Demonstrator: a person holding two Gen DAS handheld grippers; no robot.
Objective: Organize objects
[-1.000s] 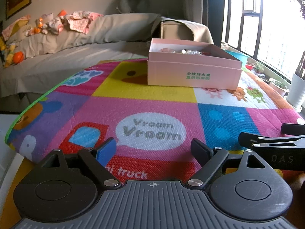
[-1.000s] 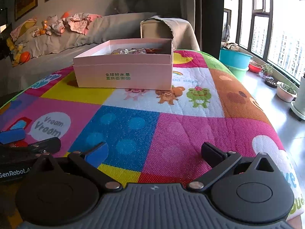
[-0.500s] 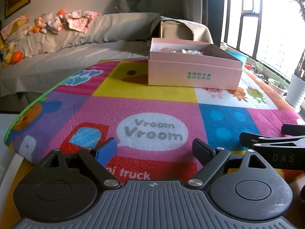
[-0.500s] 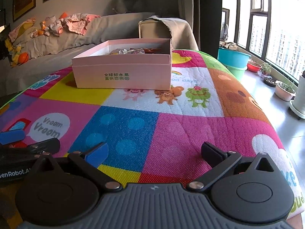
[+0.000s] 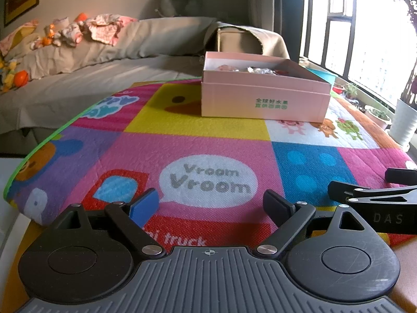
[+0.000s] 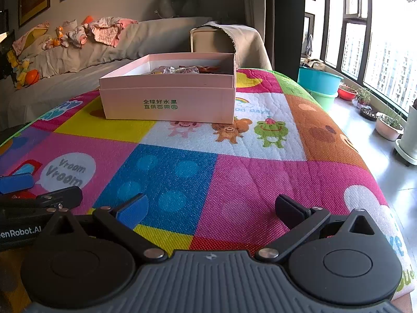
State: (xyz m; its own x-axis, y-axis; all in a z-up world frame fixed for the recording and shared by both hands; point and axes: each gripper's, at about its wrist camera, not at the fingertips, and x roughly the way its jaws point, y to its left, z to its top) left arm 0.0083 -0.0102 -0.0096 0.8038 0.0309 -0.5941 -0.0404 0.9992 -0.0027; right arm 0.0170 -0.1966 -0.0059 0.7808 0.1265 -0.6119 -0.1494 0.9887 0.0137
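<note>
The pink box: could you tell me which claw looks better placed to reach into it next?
Probably the right claw: the pink box lies nearly straight ahead of it, while from the left claw it sits off to the right. Both claws are open and empty.

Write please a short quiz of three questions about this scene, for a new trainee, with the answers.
1. True or false: the pink box is open at the top.
2. What does the left gripper hold? A) a toy B) nothing C) a lid
3. Fill in: the box stands on a colourful ____.

Key: 1 true; 2 B, and the right gripper is open and empty as well; 3 play mat.
</note>
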